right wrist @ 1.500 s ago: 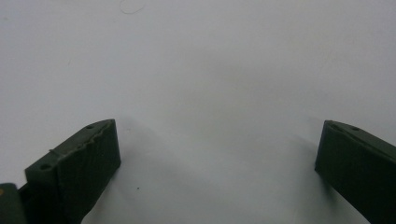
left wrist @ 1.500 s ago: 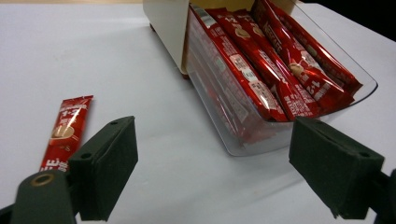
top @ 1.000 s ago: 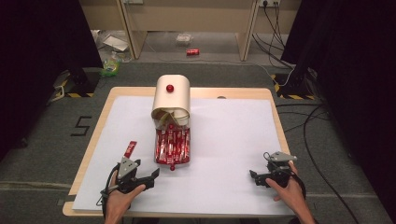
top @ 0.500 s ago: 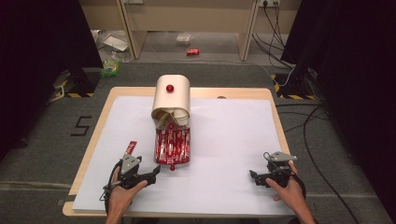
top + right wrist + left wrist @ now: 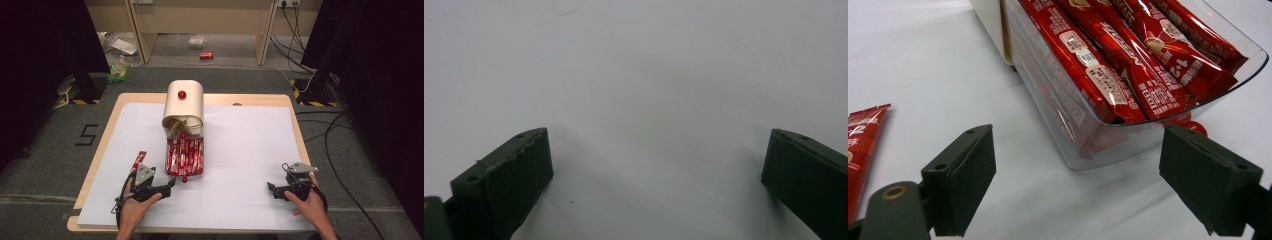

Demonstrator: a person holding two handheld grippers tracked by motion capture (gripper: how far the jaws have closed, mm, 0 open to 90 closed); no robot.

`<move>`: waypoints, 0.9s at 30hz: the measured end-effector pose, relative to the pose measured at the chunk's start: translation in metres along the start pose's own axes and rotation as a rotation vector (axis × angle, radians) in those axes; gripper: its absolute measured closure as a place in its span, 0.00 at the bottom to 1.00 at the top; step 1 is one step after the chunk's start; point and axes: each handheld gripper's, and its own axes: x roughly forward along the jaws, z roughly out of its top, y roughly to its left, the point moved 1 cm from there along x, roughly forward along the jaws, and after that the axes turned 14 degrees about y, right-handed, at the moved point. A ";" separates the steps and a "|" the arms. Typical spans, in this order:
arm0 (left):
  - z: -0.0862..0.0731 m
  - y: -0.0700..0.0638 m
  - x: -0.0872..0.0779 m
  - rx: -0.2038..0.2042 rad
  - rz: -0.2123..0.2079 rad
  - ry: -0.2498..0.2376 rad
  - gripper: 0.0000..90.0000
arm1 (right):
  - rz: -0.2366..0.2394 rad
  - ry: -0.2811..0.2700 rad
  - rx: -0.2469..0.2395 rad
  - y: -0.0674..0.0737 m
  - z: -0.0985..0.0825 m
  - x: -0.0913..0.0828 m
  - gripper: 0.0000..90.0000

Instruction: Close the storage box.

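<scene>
Two tools, both with jaws apart, rest low on your desk (image 5: pixel 240 150).
Your left tool (image 5: pixel 167 186) faces the clear sachet drawer (image 5: pixel 1148 135) just beyond; your right tool (image 5: pixel 272 189) sits well apart, near right.

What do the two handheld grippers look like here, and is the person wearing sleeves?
Both the left gripper and right gripper are black, each topped by a grey three-cornered plate, with a dark cable trailing back. Their jaws are flat, dark blocks with small holes. The forearms are bare; no sleeves show.
</scene>
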 end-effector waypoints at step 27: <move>0.019 -0.001 0.011 0.014 0.011 -0.030 0.16 | 0.000 0.000 0.000 0.000 0.000 0.000 0.01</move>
